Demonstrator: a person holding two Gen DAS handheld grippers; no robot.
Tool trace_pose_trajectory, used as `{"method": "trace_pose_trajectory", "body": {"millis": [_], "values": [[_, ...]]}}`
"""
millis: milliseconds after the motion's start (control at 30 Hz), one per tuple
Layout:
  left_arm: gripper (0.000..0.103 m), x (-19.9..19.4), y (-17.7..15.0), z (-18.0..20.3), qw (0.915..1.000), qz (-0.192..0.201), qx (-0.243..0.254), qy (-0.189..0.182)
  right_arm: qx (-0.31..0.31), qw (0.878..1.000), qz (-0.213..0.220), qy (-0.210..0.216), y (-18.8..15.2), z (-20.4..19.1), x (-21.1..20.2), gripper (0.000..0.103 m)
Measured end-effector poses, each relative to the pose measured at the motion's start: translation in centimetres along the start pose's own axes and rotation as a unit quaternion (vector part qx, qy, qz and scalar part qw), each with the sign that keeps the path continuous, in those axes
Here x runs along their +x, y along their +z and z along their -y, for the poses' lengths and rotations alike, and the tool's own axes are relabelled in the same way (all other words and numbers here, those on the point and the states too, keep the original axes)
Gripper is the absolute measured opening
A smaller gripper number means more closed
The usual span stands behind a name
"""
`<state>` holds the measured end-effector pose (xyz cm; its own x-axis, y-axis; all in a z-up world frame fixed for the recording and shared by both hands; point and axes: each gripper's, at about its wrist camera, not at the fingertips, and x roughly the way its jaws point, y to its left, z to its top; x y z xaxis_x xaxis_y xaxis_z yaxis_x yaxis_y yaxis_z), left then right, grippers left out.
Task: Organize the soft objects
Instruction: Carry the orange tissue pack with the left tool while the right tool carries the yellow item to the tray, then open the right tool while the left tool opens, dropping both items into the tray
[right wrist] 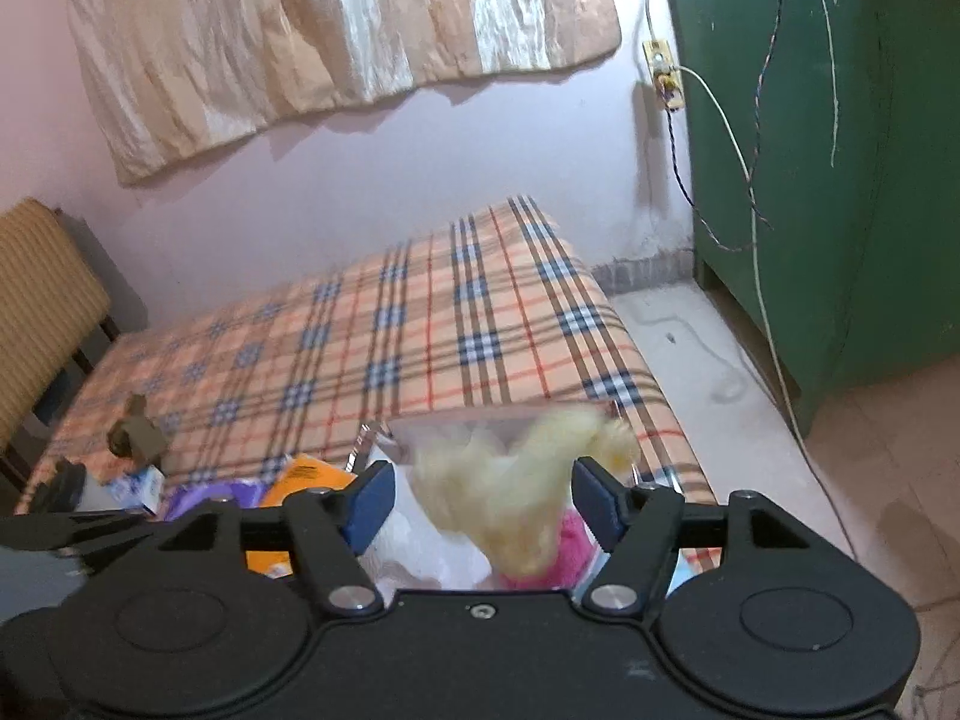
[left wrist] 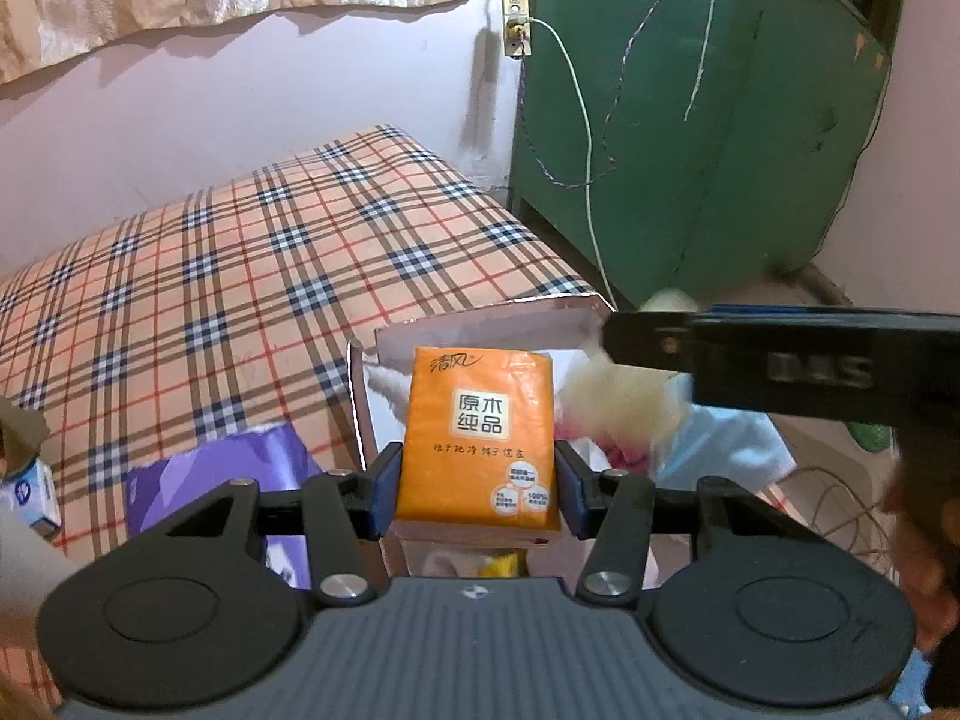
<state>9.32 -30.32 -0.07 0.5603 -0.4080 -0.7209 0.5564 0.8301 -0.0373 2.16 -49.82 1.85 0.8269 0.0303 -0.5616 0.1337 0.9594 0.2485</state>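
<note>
My left gripper (left wrist: 479, 480) is shut on an orange tissue pack (left wrist: 480, 438), held upright over an open white box (left wrist: 480, 324) at the bed's edge. The box holds white, pink and light blue soft things (left wrist: 732, 438). My right gripper (right wrist: 485, 495) stands open over the same box (right wrist: 468, 420). A blurred, fluffy pale yellow soft toy (right wrist: 516, 492) is between its blue pads without being pressed, with something pink (right wrist: 573, 540) under it. In the left wrist view the right gripper (left wrist: 780, 360) reaches in from the right, above the yellow toy (left wrist: 612, 396).
A plaid-covered bed (left wrist: 240, 270) stretches to the wall. On it lie a purple pack (left wrist: 222, 468) and a small blue-and-white carton (left wrist: 30, 492). A green cabinet (left wrist: 690, 120) with hanging cables stands right. A woven chair (right wrist: 42, 312) is at the left.
</note>
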Motion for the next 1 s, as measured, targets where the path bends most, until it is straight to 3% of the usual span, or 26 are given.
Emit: {"method": "trace_pose_trajectory", "body": {"millis": [167,200,267,433,667,767,1000], "values": [[0.057,1.0,1.0,0.0,0.9999,0.011,-0.004,-0.004,0.013,1.000,0.024,-0.004,0.2,0.7,-1.1,0.080],[0.069,1.1,1.2,-0.1,0.9999,0.014,-0.003,-0.006,0.017,0.999,0.029,-0.004,0.2,0.7,-1.4,0.081],[0.082,1.3,1.5,-0.2,0.9998,0.021,-0.005,-0.006,0.021,0.999,0.038,-0.004,0.3,0.7,-1.9,0.081],[0.085,0.4,1.7,-0.7,0.9993,0.030,-0.022,-0.005,0.020,0.999,0.042,-0.003,0.0,0.0,-3.0,0.082],[0.094,-2.7,1.1,-1.2,0.9984,0.035,-0.019,0.041,0.043,0.998,0.038,-0.037,-1.1,-1.6,-3.8,0.089],[0.094,-3.9,0.5,-1.9,0.9980,0.033,-0.031,0.044,0.044,0.997,0.035,-0.055,-1.5,-2.6,-4.2,0.089],[0.094,-6.7,-0.9,-3.9,0.9959,0.039,-0.049,0.065,0.052,0.998,0.025,-0.040,-2.7,-5.0,-5.0,0.090]]}}
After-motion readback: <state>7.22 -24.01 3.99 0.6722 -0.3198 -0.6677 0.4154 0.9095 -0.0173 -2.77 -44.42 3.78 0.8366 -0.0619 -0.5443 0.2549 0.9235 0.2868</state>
